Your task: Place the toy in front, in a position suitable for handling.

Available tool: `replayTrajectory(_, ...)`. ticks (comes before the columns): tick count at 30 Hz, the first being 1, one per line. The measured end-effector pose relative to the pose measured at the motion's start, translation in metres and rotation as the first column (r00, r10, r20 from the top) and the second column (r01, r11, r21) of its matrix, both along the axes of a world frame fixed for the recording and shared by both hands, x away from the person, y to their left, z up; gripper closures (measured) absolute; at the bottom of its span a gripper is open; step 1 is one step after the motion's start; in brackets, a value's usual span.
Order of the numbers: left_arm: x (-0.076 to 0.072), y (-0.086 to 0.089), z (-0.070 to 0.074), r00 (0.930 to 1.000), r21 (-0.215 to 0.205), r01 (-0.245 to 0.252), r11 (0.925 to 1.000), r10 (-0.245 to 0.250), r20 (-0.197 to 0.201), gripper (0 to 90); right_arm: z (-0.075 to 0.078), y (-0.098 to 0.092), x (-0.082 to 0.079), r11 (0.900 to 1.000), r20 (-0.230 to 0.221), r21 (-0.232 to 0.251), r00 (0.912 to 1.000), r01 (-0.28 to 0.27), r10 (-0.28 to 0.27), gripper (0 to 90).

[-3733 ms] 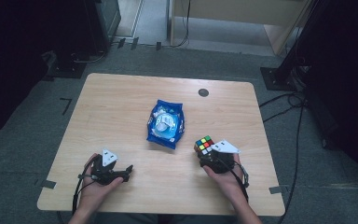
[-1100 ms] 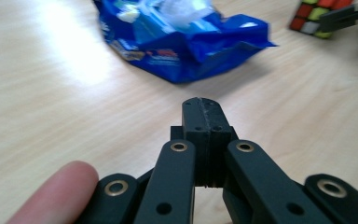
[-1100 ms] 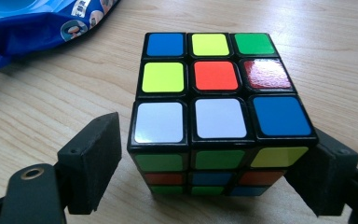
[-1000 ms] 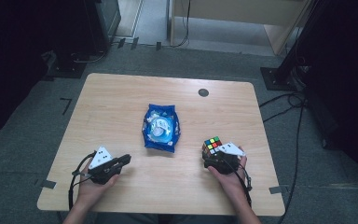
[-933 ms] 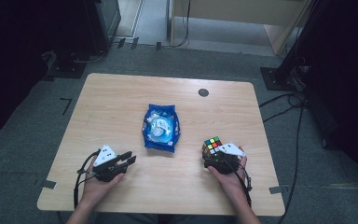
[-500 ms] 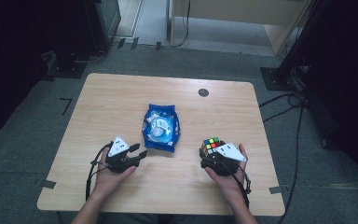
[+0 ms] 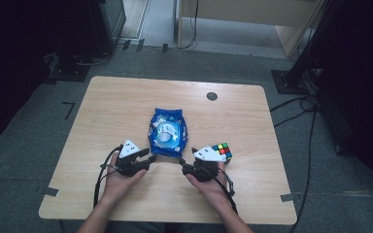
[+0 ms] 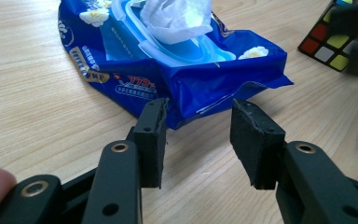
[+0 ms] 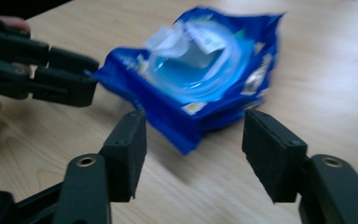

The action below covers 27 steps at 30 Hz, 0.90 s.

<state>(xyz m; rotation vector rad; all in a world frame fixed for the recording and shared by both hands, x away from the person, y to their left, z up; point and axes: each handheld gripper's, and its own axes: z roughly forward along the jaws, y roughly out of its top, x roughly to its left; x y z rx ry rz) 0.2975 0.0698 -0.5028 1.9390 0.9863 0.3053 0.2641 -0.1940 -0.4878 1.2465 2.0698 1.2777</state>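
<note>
both hand-held grippers have closed in on the blue wipes pack [image 7: 167,132] since a second ago: our left hand-held gripper [image 7: 148,160] has slid in from the desk's near-left toward the pack's near-left corner, and our right hand-held gripper [image 7: 183,164] has left the puzzle cube [image 7: 222,151] behind and swung to the pack's near-right corner. the cube now sits alone on the desk [image 7: 126,102], just beside our right hand.

the left jaws have just been opening and now stand spread, with the pack's near edge [image 8: 200,100] just ahead of them and nothing pinched. the right jaws have just been closing but are still parted, the pack's corner [image 9: 186,135] ahead of the gap, pads not pressing on it.

the pack lies flat at mid-desk, lid up, a white wipe [image 8: 177,16] poking out. we judge the work has turned from the cube to the pack: next is a two-sided grip on its near edge.
</note>
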Motion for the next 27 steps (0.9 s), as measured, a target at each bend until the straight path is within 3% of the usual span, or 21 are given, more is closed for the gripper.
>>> replayTrajectory(1, 0.0, 0.0, 0.0, 1.0, 0.003, -0.003, 1.0, 0.003, -0.002, 56.8, -0.008, 0.01, 0.006, 1.0, -0.039, -0.005, 0.9992, -0.013, 0.013, 42.1)
replayTrajectory(4, 0.001, 0.0, -0.001, 1.0, 0.002, -0.003, 1.0, 0.003, -0.004, 57.7, -0.016, 0.016, 0.012, 1.0, -0.076, -0.021, 0.9971, -0.007, 0.005, 42.7)
replayTrajectory(5, 0.001, 0.0, -0.001, 1.0, 0.003, -0.002, 1.0, 0.002, -0.003, 58.0, -0.023, 0.019, 0.017, 1.0, -0.109, -0.021, 0.994, 0.005, -0.008, 44.7)
replayTrajectory(8, 0.002, -0.001, -0.002, 1.0, 0.001, -0.001, 1.0, 0.001, -0.003, 58.6, -0.027, 0.021, 0.021, 1.0, -0.119, -0.024, 0.9929, 0.001, -0.004, 48.6)
replayTrajectory(9, 0.002, -0.002, -0.003, 1.0, 0.001, 0.004, 1.0, -0.004, 0.001, 58.8, -0.027, 0.024, 0.022, 0.999, -0.108, -0.024, 0.9938, -0.028, 0.026, 57.6)
replayTrajectory(11, 0.002, -0.003, -0.003, 0.9999, 0.009, 0.004, 0.9999, -0.004, 0.012, 58.0, -0.026, 0.028, 0.021, 0.998, -0.082, -0.053, 0.9961, -0.037, 0.032, 60.3)
replayTrajectory(15, 0.003, -0.001, -0.003, 0.9999, -0.005, 0.006, 1.0, -0.006, 0.011, 58.0, -0.025, 0.029, 0.023, 0.997, -0.076, -0.058, 0.9964, -0.042, 0.038, 61.8)
replayTrajectory(21, -0.003, 0.006, 0.0, 0.9996, 0.016, 0.02, 0.9997, -0.02, 0.019, 57.7, -0.022, 0.032, 0.019, 0.994, -0.075, -0.062, 0.9939, -0.085, 0.08, 61.8)
replayTrajectory(27, -0.023, 0.023, 0.001, 0.9994, 0.042, 0.024, 0.9988, -0.025, 0.022, 57.3, -0.02, 0.046, 0.006, 0.989, -0.073, -0.055, 0.9888, -0.135, 0.131, 60.1)
